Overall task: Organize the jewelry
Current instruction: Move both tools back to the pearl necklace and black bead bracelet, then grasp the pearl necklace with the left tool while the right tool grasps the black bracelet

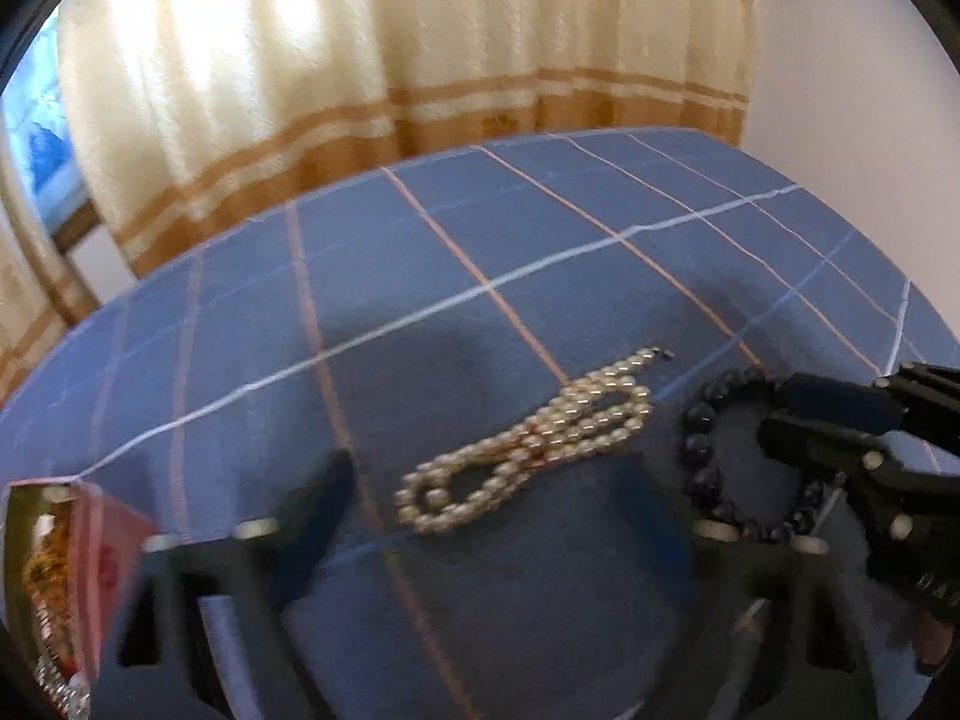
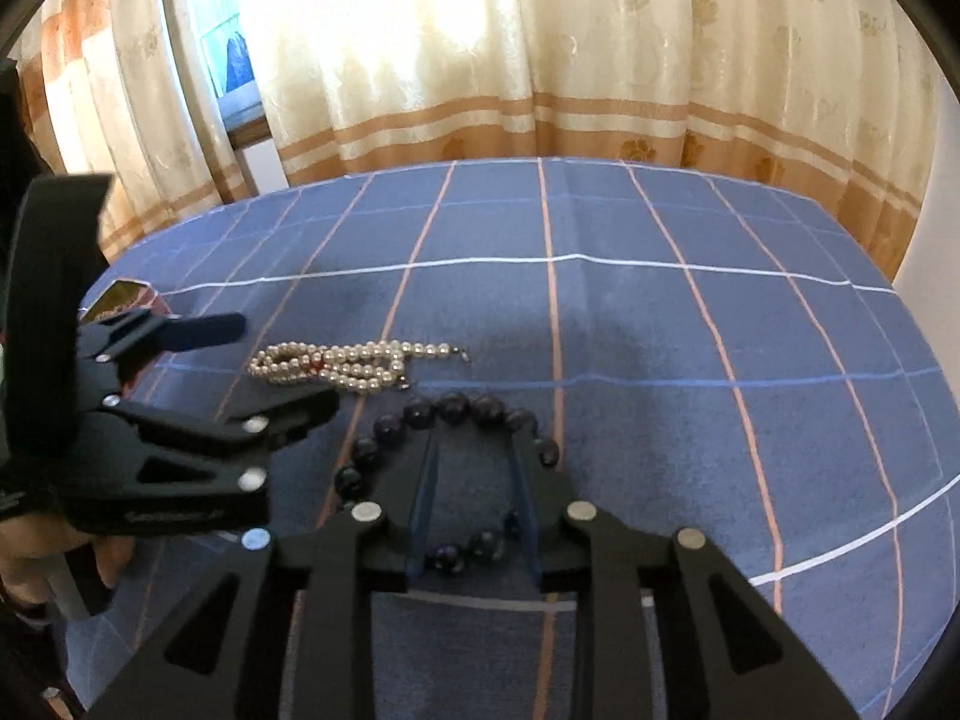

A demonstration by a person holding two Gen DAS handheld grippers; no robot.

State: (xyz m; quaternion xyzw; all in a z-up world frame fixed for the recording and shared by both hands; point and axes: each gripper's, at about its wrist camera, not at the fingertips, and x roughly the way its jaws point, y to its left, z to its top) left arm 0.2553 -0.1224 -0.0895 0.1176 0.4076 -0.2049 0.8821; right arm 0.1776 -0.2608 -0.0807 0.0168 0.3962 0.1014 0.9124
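On the blue checked cloth (image 2: 660, 324) lies a coiled pearl necklace (image 1: 528, 450), and just beside it a dark bead bracelet (image 2: 456, 414). Right gripper (image 2: 474, 450) — jaws narrowed on the bracelet's far arc, fingers set inside the ring. Left gripper (image 1: 498, 480) — jaws apart, straddling the pearls without touching. At the cloth's left edge sits a red box (image 1: 90, 546).

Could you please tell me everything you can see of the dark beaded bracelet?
The dark beaded bracelet is a ring of round, glossy, near-black beads. It lies flat on the blue checked cloth, right of the pearl strand and apart from it. The right tongs reach into the ring, fingers against its far beads.
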